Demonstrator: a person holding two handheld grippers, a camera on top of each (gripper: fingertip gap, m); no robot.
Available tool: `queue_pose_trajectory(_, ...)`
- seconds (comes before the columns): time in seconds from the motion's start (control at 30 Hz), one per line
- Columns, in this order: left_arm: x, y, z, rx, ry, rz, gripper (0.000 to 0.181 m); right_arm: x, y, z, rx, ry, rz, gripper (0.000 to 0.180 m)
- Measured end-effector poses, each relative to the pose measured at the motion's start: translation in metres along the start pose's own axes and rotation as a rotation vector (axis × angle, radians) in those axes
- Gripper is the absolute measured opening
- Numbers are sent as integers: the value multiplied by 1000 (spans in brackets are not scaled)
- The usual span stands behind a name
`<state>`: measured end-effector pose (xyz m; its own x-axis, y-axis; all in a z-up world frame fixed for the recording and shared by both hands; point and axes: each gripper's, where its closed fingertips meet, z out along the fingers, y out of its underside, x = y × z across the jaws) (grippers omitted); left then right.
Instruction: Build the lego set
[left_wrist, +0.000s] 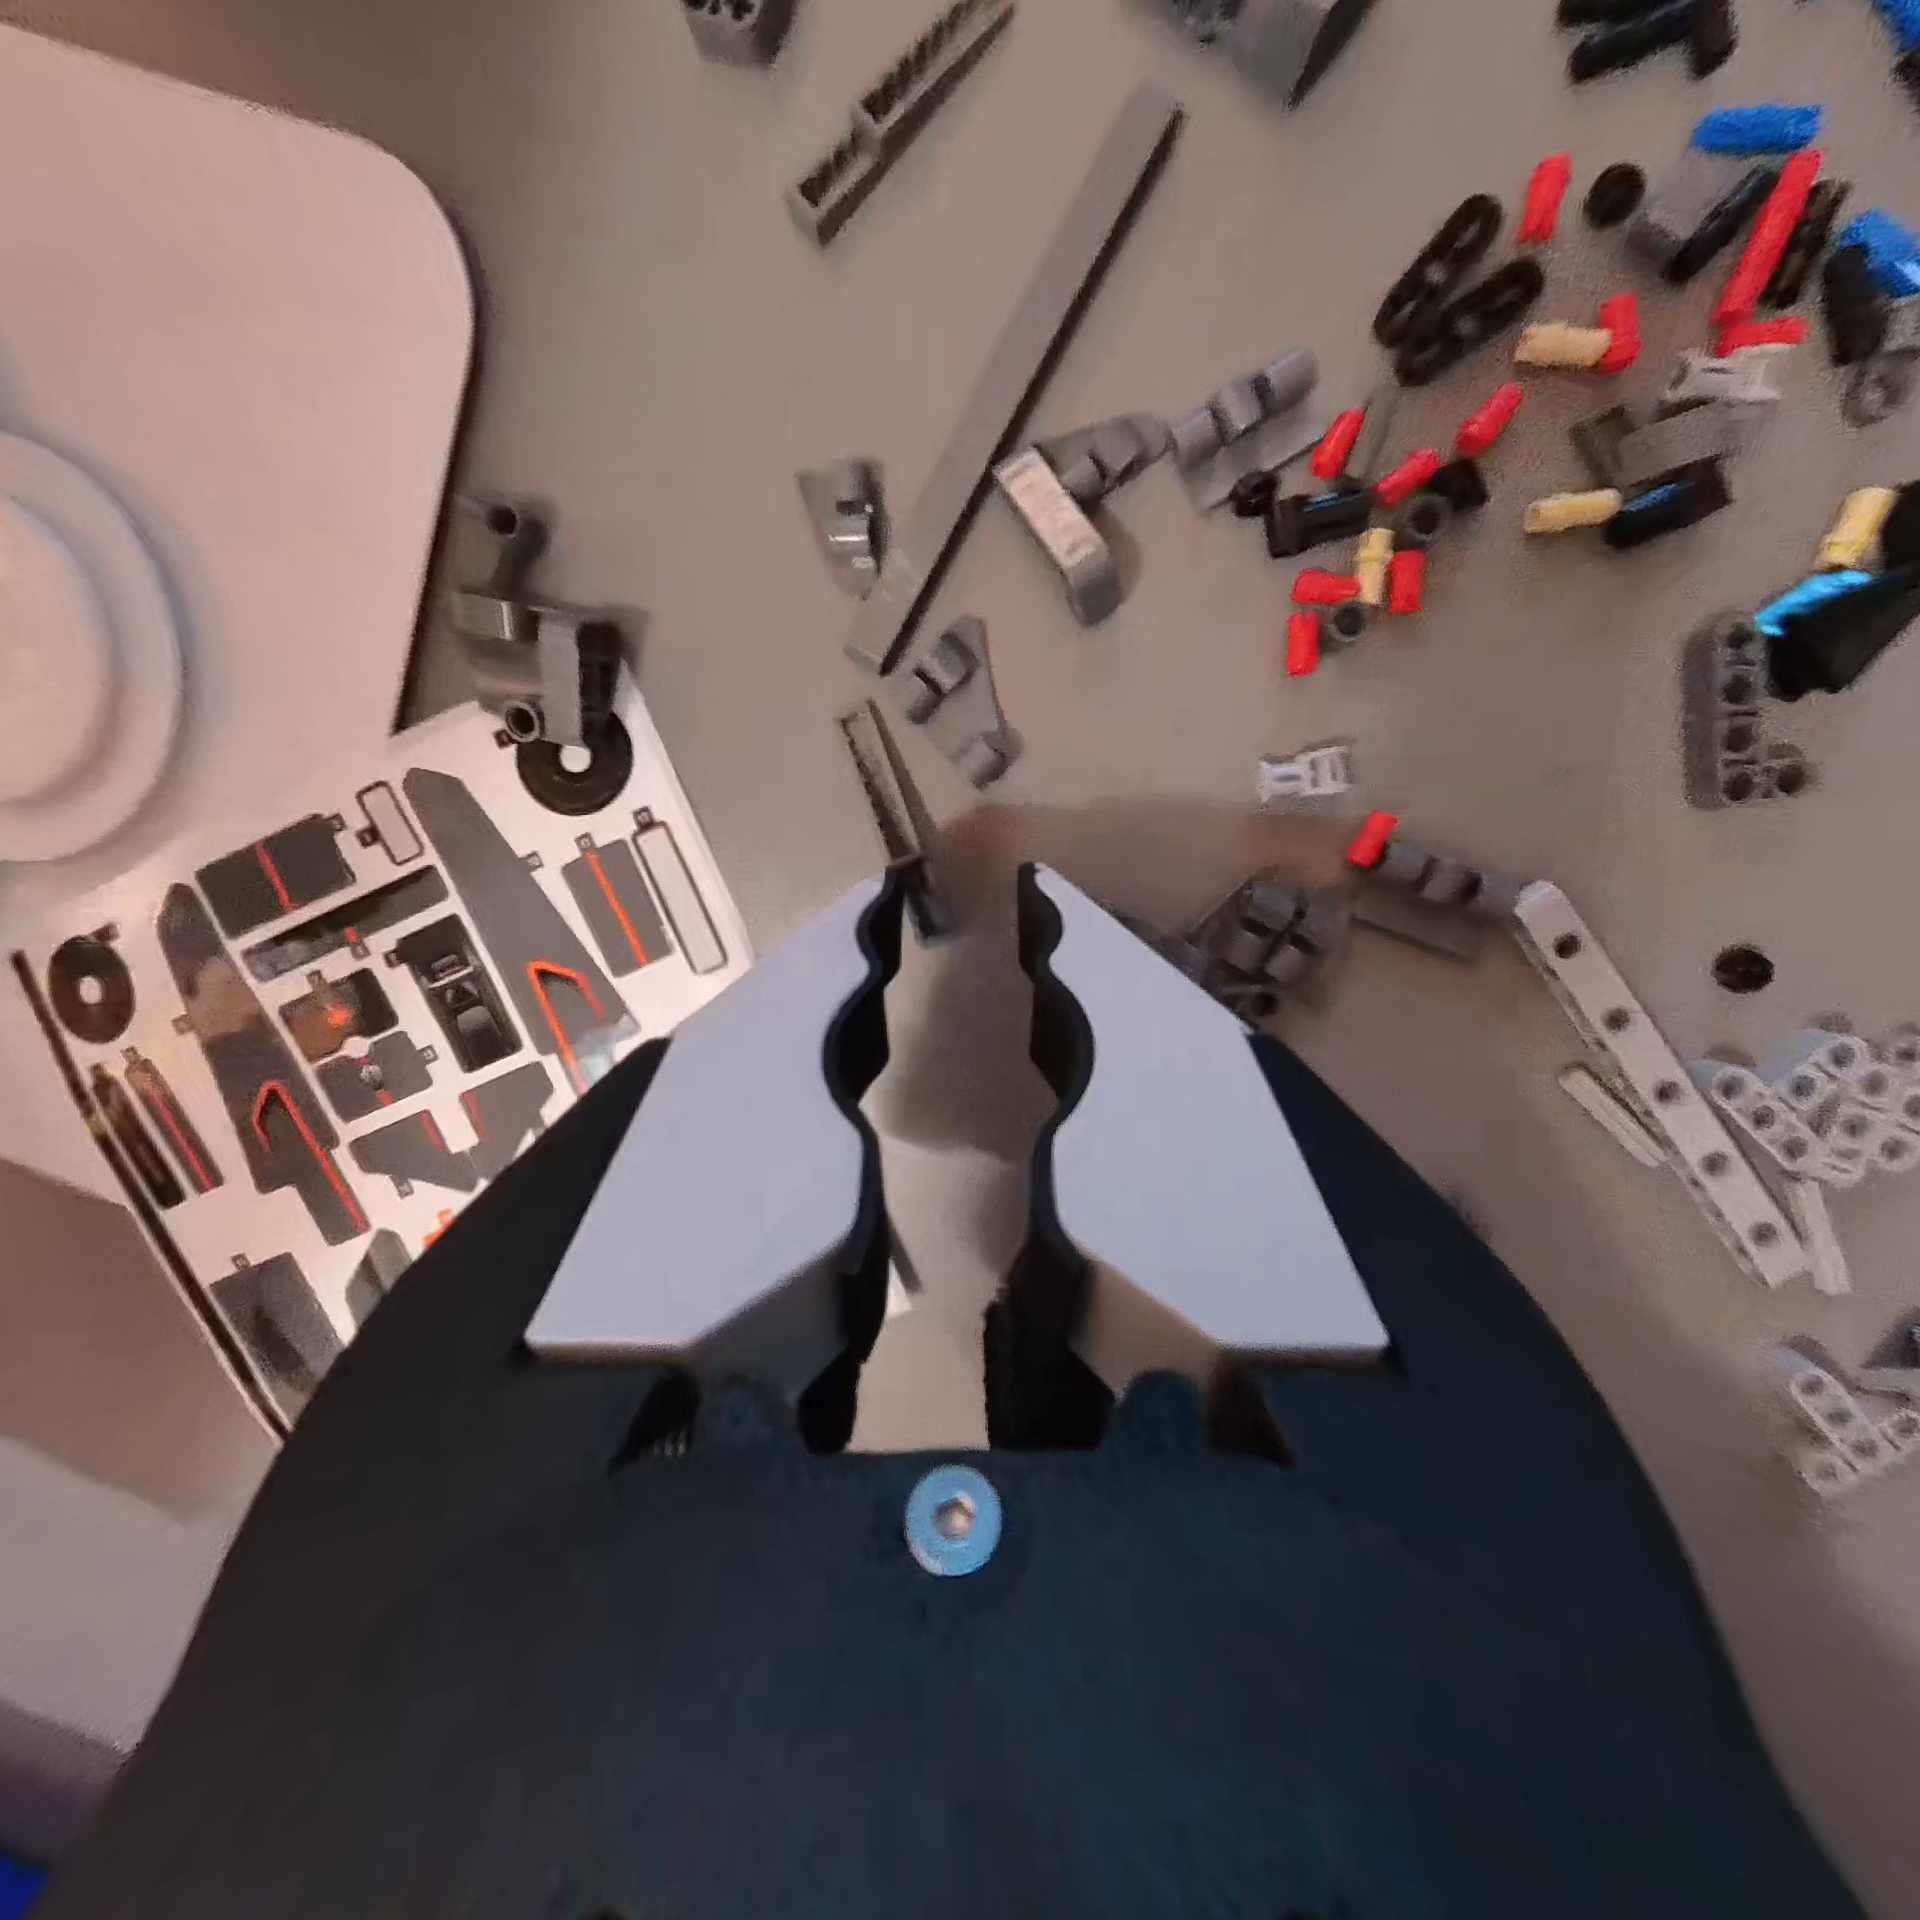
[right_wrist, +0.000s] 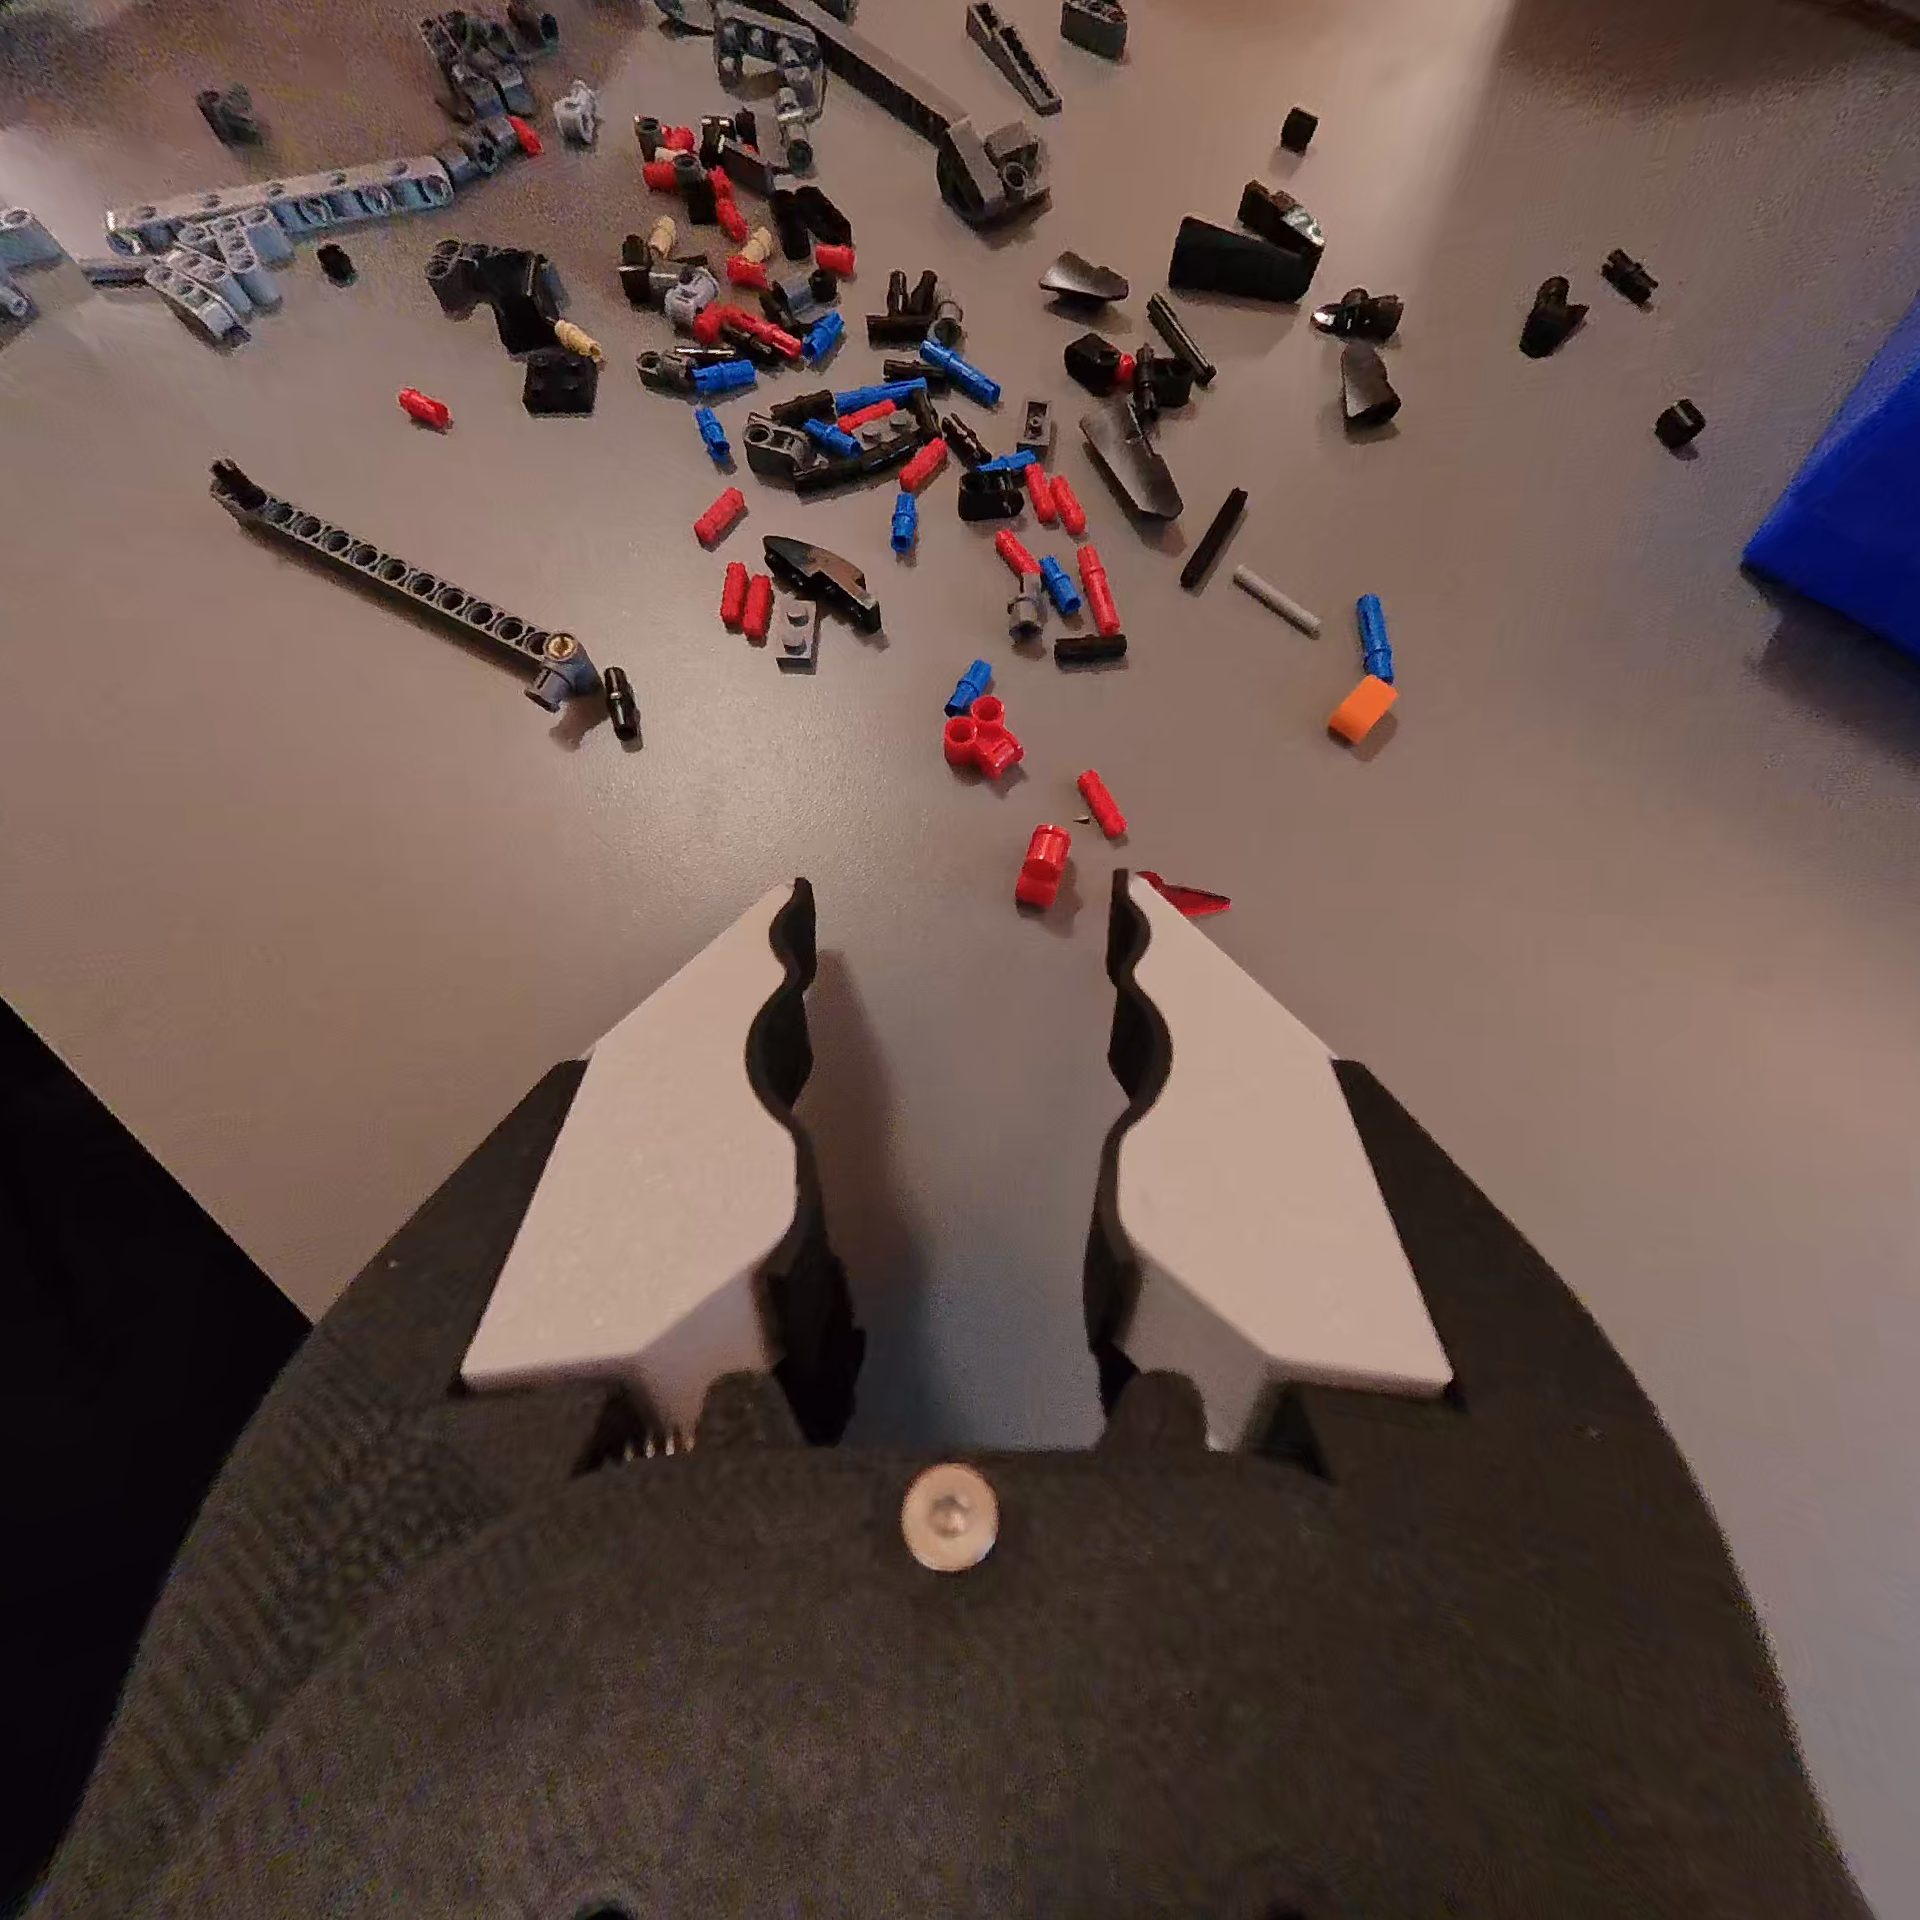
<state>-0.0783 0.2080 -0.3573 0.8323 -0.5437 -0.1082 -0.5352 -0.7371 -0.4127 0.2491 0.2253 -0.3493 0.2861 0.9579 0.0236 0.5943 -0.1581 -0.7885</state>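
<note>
Loose lego parts lie scattered on a grey table. My left gripper (left_wrist: 956, 883) is open and empty above the table; a narrow dark grey piece (left_wrist: 899, 821) lies just beyond its left fingertip. A long grey panel (left_wrist: 1049, 353) and red pins (left_wrist: 1351, 530) lie farther off. My right gripper (right_wrist: 961, 894) is open and empty over the table. A red connector (right_wrist: 1042, 864) lies just beyond it, near the right fingertip, with a red pin (right_wrist: 1101, 803) and a red cross-shaped piece (right_wrist: 982, 736) behind. A long black holed beam (right_wrist: 405, 582) lies to the left.
A sticker sheet (left_wrist: 343, 997) lies left of my left gripper, next to a pale rounded tray (left_wrist: 208, 364). Light grey holed beams (left_wrist: 1662, 1101) lie at the right. A blue box (right_wrist: 1849, 499) stands at the right edge of the right wrist view. An orange piece (right_wrist: 1361, 710) lies nearby. Tip to tip, the grippers are about 35 cm apart. My right gripper is the nearer one to the red cross-shaped piece (right_wrist: 982, 736): about 4 cm, against 30 cm.
</note>
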Motion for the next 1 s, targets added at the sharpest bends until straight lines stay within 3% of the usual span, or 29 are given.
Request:
queue_pose_trajectory(0.5, -8, -1, 6, 79, 5, -88, 2, -1, 0, -1, 6, 5, -17, 52)
queue_pose_trajectory(0.7, -5, -7, -30, 240, -5, -153, 2, 1, -6, -7, 60, 41, -30, 51)
queue_pose_trajectory(0.8, 13, -16, -64, 387, 14, -178, 2, -14, -31, -21, 167, 52, -40, 44)
queue_pose_trajectory(1.0, 78, -42, -124, 732, 143, -261, 2, -90, -123, -31, 335, -28, -157, 44)
